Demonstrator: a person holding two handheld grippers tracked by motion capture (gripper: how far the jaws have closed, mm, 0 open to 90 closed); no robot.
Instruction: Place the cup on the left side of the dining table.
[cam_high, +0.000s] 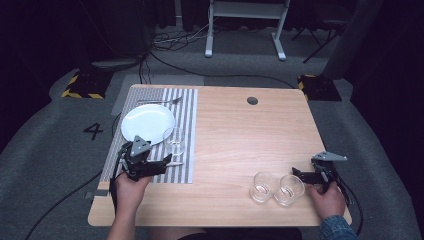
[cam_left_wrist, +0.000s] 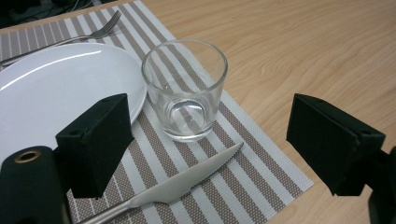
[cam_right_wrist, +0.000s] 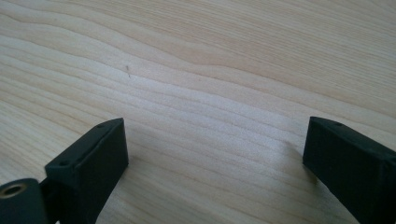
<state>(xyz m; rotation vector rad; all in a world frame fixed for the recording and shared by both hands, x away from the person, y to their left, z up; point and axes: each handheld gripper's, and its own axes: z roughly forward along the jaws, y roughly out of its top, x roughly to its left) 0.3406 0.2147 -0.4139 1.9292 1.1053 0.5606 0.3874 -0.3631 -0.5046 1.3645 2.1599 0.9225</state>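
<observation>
One clear glass (cam_left_wrist: 185, 88) stands upright on the striped placemat (cam_left_wrist: 243, 154), just beside the white plate (cam_left_wrist: 56, 88) at the plate's four o'clock in the left gripper view, with the knife (cam_left_wrist: 187, 179) lying on the mat at the glass's six o'clock and a fork (cam_left_wrist: 65, 38) beyond the plate at eleven. The left gripper (cam_left_wrist: 208, 147) sits short of the glass, its jaws spread with nothing between them, pads clear of the rim on both sides. Judging by the setting, the step in hand is placing glassware at this place setting, and the glass looks set down. To finish well, the gripper should draw straight back toward six o'clock, staying high enough to clear the knife blade and not clipping the plate's edge.

Two more glasses (cam_high: 277, 188) wait side by side on the bare table (cam_high: 240, 130) at about five o'clock in the high view. The right gripper (cam_high: 300, 176) rests just beside them at their three o'clock, jaws spread wide over bare wood, holding nothing.
</observation>
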